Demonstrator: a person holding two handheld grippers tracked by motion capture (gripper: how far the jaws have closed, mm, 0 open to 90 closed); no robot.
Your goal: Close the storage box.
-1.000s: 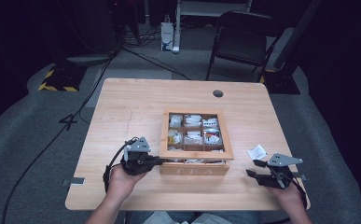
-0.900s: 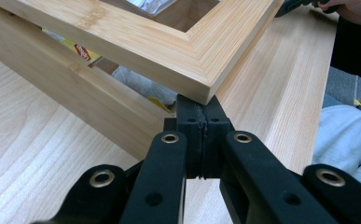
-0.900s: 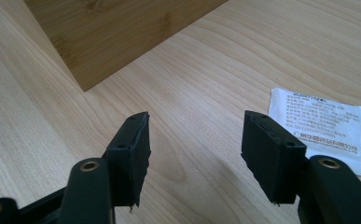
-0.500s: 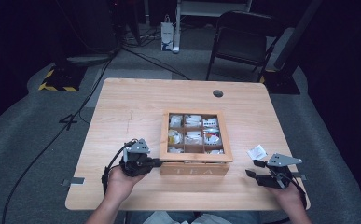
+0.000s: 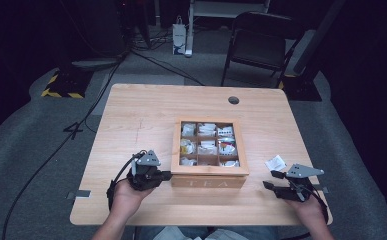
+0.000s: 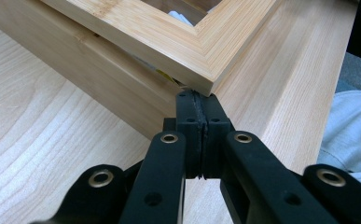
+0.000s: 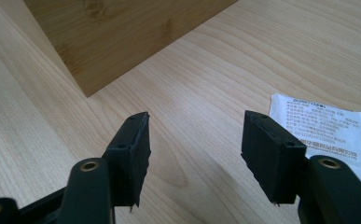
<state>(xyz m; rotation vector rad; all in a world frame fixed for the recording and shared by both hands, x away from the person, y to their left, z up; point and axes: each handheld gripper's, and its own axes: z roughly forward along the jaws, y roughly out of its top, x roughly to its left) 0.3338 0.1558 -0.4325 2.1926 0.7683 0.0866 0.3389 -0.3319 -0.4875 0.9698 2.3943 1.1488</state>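
Up top, high view: wooden tea box (image 5: 208, 170) sits a bit right of the middle of the table (image 5: 146, 115), lid framed with a window, packets visible in its compartments.
Left hand (image 5: 126, 197): comes in from the near edge, forearm angled up toward the box, wrist pretty much level, holding the left gripper (image 5: 167, 175) pointed right at the box's near left corner.
Right hand (image 5: 308, 207): parked near the table's near right corner, well apart from the box, right gripper (image 5: 271, 181) aimed left and slightly far.
Loose packet (image 5: 275, 163): white, lying flat on the table just past the right gripper's tips, right of the box.
Left gripper view: jaws pressed tight together, nothing between them, tips right up under the corner of the lid (image 6: 178, 42), which looks lifted a crack off the box body (image 6: 94, 70); can't tell if they actually touch it.
Also there: a bit of light clothing (image 6: 355, 126) at the right edge.
Right gripper view: right gripper (image 7: 194, 140) spread wide over bare table, pinching nothing; box side (image 7: 122, 32) far left, white printed packet (image 7: 327, 130) flat beside the right jaw.
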